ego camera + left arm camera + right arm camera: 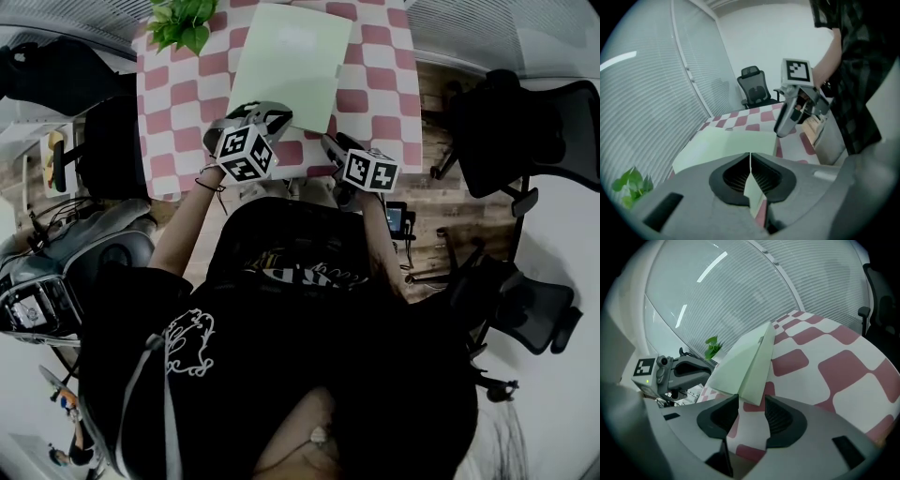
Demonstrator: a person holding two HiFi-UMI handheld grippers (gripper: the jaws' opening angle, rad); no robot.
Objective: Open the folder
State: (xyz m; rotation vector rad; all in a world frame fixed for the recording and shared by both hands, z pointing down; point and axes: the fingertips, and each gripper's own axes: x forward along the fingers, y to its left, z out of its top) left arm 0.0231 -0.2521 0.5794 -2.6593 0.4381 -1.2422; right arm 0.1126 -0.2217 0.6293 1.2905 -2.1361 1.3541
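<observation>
Two ribbed fingers (733, 177) of the left gripper (750, 161) are pressed together, with a thin pale green leaf of the folder (726, 145) pinched between them at its near corner. The right gripper (752, 404) has its fingers (783, 420) spread wide. The folder's nearest corner lies just in front of the gap between them, and neither pad touches it.

From the right gripper view the folder's top cover rises into a ridge at the near end, lifted toward the left gripper, while the far end lies flat. In the head view the folder sits on the middle of the table (380, 89), which is covered by a pink-and-white checked cloth. Its long side runs away from the person, and both grippers are at its near edge, the left at the near left corner and the right just beside the near right corner.

A leafy green plant (183, 21) stands at the table's far left corner, well apart from the folder. A black office chair (525, 122) stands off the table's right side.
</observation>
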